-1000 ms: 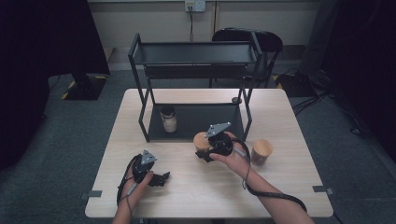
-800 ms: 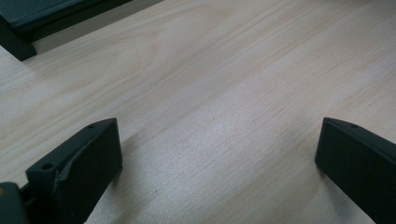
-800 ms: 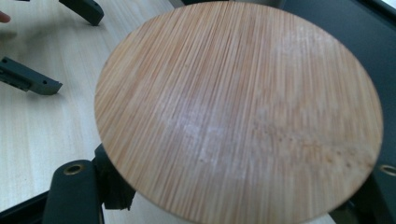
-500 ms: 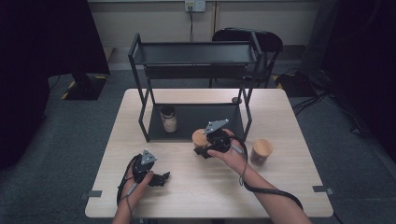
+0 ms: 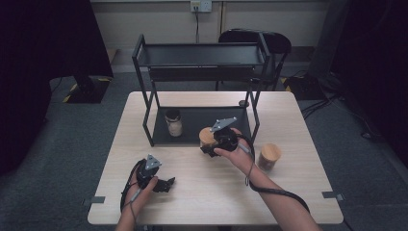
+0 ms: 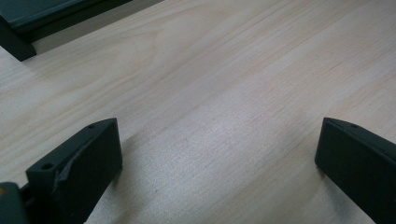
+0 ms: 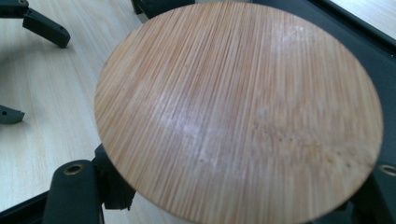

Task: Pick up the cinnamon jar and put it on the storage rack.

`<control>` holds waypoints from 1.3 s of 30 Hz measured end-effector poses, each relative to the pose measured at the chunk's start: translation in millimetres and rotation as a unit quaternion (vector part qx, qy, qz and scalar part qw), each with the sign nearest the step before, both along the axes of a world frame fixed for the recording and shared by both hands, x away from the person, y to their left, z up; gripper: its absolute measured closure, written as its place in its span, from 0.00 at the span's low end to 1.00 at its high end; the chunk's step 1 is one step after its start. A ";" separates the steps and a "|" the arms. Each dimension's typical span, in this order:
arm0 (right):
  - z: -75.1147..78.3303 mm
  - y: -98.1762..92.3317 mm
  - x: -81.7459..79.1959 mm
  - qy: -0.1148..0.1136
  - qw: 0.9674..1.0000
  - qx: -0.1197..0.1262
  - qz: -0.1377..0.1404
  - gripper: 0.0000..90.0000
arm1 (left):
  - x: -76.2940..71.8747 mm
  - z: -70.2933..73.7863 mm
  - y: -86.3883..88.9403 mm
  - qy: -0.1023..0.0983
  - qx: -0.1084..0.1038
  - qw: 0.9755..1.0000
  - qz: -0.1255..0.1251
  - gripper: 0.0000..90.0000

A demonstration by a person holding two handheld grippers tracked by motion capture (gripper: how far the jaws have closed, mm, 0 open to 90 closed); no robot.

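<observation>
High view, right gripper: I am holding my right gripper (image 5: 208, 148) at the front lip of the black rack (image 5: 202, 55), its jaws clamped on a jar with a bamboo lid (image 5: 208, 136). I am keeping the jar low, probably so it can pass under the rack's upper tier onto the bottom tray.

High view, other jars: a dark-lidded jar (image 5: 173, 123) is standing on the bottom tray already, left of mine; a second bamboo-lidded jar (image 5: 269, 156) is waiting on the table (image 5: 288, 202) to my right, well apart from the rack. I am judging this to be a one-by-one shelving job.

High view, left gripper: my left gripper (image 5: 166, 185) is resting on the table near the front edge, well clear of the rack, parked so it stays out of the right arm's path.

Left gripper view: the jaws are standing wide apart with nothing but bare tabletop between them; a corner of the rack (image 6: 28, 23) is showing far off.

Right gripper view: the bamboo lid (image 7: 240, 109) is sitting just ahead of the camera, seen from above, so I am gripping below the lid, on the body. The pads themselves are hidden under the lid, so the exact contact is hard to read. The rack's dark tray (image 7: 373, 42) is lying just beyond the jar.
</observation>
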State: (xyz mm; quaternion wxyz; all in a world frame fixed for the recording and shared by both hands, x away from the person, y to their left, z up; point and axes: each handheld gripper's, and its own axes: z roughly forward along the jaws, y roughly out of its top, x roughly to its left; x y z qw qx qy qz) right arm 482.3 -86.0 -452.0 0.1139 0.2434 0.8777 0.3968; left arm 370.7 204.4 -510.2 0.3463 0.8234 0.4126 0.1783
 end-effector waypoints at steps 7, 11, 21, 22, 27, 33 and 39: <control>1.9 3.4 4.6 -0.001 1.000 -0.001 -0.003 0.28 | 0.0 0.0 0.0 0.000 0.000 1.000 0.000 0.00; 3.7 7.0 7.7 -0.004 1.000 -0.004 -0.004 0.28 | 0.0 0.0 0.0 0.000 0.000 1.000 0.000 0.00; 3.6 16.1 16.5 -0.006 1.000 -0.007 -0.008 0.28 | 0.0 0.0 -0.1 0.000 -0.001 1.000 0.000 0.00; 3.4 16.6 17.3 -0.005 1.000 -0.006 -0.009 0.28 | 0.0 0.0 -0.1 0.000 0.000 1.000 0.000 0.00; 2.0 18.0 21.3 -0.006 1.000 -0.004 -0.013 0.28 | 0.0 0.0 0.0 0.000 0.000 1.000 0.000 0.00; 2.9 17.1 27.3 -0.005 1.000 0.002 -0.023 0.28 | 0.0 0.0 0.0 0.000 0.000 1.000 0.000 0.00; 1.9 15.7 34.3 -0.003 0.999 0.003 -0.036 0.28 | 0.0 0.0 0.0 0.000 0.000 1.000 0.000 0.00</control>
